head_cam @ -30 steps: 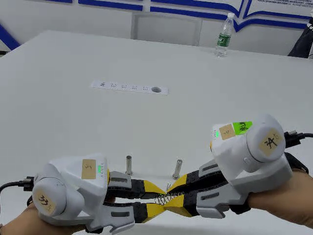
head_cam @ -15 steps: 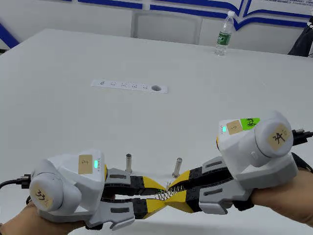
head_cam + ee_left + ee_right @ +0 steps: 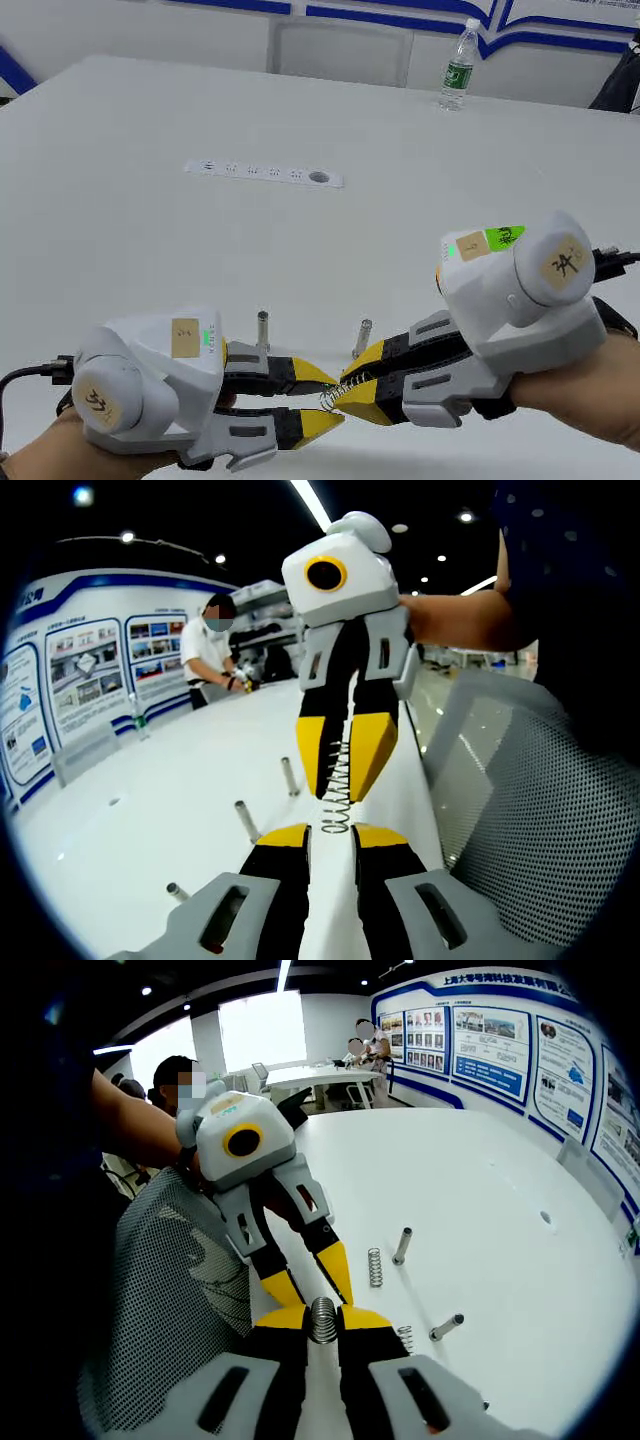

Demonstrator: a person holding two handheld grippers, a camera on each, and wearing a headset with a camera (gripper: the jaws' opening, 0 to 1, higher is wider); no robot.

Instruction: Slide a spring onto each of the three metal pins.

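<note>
On the table (image 3: 150,250), a pin (image 3: 263,330) stands left of a second pin (image 3: 362,338); strip (image 3: 262,173) behind them, bottle (image 3: 457,68) far back right.

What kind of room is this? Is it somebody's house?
Probably not a house: it looks like an office showroom or meeting room. There's a big white table with a power strip, and blue-framed display boards line the wall.

Bottle (image 3: 459,66) upright at counter (image 3: 120,200) far edge, right. Power strip (image 3: 263,173) flat, mid-counter. Mesh chair (image 3: 170,1290) beside counter edge.
</note>
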